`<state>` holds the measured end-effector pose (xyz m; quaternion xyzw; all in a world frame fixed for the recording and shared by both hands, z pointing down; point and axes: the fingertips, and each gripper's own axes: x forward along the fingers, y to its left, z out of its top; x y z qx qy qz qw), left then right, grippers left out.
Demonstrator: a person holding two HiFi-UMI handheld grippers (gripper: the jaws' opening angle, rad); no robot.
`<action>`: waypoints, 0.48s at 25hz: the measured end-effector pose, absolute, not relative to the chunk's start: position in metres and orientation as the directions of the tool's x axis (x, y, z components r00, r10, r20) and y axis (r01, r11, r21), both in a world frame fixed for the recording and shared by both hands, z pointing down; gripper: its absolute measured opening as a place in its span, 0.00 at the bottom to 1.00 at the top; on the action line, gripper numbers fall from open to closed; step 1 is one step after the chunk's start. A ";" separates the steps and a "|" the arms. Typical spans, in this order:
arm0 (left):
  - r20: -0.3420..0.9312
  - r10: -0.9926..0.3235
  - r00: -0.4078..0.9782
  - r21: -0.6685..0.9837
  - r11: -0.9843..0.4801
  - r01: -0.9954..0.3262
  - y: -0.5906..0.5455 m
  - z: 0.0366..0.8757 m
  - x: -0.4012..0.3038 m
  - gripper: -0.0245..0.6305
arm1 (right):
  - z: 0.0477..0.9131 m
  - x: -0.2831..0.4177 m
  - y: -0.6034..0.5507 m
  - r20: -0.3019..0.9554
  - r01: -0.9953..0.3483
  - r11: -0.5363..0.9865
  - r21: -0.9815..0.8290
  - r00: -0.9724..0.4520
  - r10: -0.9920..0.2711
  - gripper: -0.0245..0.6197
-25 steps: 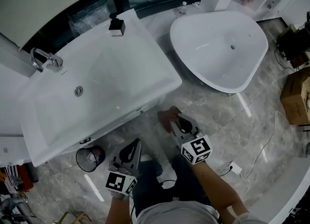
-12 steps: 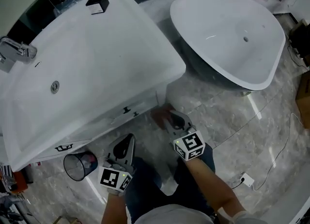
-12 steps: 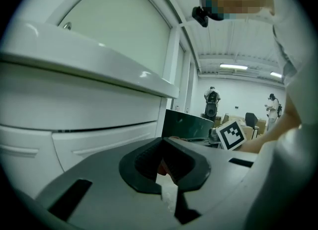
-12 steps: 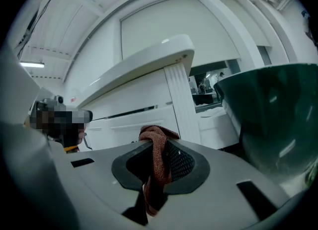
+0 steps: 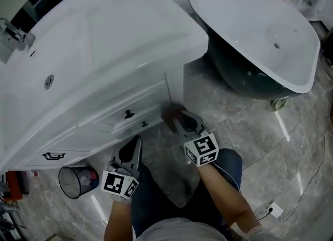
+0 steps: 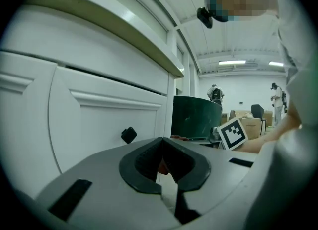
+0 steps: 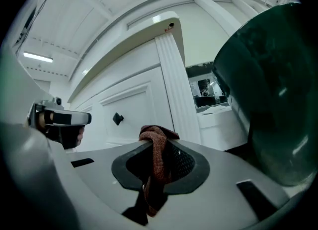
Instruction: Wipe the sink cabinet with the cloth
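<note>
Looking like a bathroom set built inside a large hall rather than a home. Showing a white sink cabinet [image 5: 122, 104] carrying a basin [image 5: 99, 42] and a tap [image 5: 13, 30], standing beside a freestanding bathtub [image 5: 250, 21] on a marble-look floor [image 5: 244, 125]. Opening, past the tub, onto a wide room burning ceiling strip lights [image 6: 232, 62] and holding people [image 6: 215, 94] standing far off.

White bathtub [image 5: 250, 26] and small wastebasket [image 5: 78, 181] stand on marbled floor [image 5: 260, 130].
</note>
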<state>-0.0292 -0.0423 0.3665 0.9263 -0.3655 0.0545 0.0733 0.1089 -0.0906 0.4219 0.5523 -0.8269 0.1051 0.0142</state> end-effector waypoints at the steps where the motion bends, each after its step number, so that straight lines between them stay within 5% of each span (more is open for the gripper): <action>1: 0.152 -0.674 0.723 0.097 -0.718 -0.689 -0.042 0.372 -0.031 0.05 | 0.427 0.107 -0.093 0.141 -0.916 0.369 -0.156 -0.390 -0.910 0.13; 12: 0.145 -0.702 0.697 0.071 -0.695 -0.715 -0.041 0.404 -0.044 0.05 | 0.474 0.104 -0.115 0.198 -0.922 0.344 -0.176 -0.375 -0.906 0.13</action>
